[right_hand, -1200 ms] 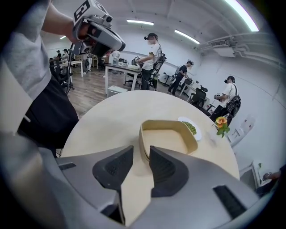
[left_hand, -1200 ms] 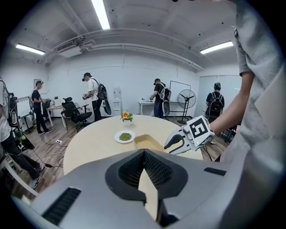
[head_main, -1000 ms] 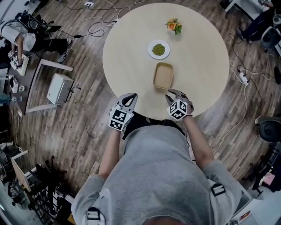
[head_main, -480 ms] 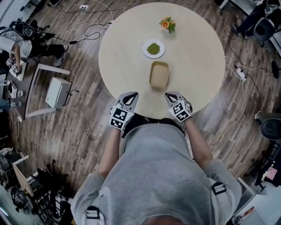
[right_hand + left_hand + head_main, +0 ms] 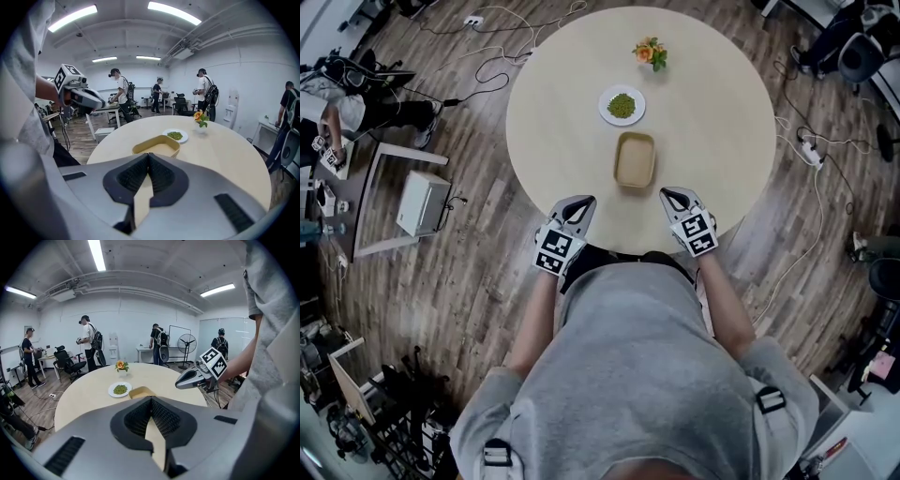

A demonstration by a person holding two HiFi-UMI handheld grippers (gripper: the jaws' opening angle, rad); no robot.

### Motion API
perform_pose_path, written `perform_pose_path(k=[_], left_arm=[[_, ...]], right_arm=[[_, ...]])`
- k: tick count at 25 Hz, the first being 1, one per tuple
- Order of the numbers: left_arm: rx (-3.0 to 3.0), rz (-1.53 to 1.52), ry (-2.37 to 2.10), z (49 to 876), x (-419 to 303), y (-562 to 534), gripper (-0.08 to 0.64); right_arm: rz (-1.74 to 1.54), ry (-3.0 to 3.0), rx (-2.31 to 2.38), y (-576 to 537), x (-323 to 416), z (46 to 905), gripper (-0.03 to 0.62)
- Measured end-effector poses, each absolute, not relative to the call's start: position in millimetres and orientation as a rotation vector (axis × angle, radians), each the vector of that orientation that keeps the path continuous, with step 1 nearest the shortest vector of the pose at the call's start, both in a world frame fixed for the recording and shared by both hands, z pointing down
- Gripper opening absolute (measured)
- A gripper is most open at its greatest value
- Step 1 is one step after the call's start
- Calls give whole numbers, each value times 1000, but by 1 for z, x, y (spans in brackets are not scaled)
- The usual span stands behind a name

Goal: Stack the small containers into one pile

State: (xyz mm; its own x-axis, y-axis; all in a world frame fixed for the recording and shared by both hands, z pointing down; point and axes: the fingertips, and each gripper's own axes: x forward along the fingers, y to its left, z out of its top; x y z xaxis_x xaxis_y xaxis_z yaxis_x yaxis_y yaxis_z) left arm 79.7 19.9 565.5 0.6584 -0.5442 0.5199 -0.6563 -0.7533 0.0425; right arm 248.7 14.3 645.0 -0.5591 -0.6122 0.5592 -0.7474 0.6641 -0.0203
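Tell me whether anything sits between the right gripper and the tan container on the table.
Nothing visible does. Only bare table lies between the right gripper, jaws shut and empty, and the tan container. The plate of greens and the flowers sit beyond the container, on its far side.

Smooth matt wood-look table (image 5: pixel 722 112); matt paper-like container (image 5: pixel 635 161); glossy plate (image 5: pixel 606 98); grained wood-plank floor (image 5: pixel 469 281); soft cloth sweatshirt (image 5: pixel 628 375).
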Motion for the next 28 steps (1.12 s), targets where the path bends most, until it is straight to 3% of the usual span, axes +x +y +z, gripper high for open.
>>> perform_pose_path(k=[28], left_arm=[[2709,761,-892,564,95,4,17]], right_arm=[[327,-2292,1222,6,270,635,5]])
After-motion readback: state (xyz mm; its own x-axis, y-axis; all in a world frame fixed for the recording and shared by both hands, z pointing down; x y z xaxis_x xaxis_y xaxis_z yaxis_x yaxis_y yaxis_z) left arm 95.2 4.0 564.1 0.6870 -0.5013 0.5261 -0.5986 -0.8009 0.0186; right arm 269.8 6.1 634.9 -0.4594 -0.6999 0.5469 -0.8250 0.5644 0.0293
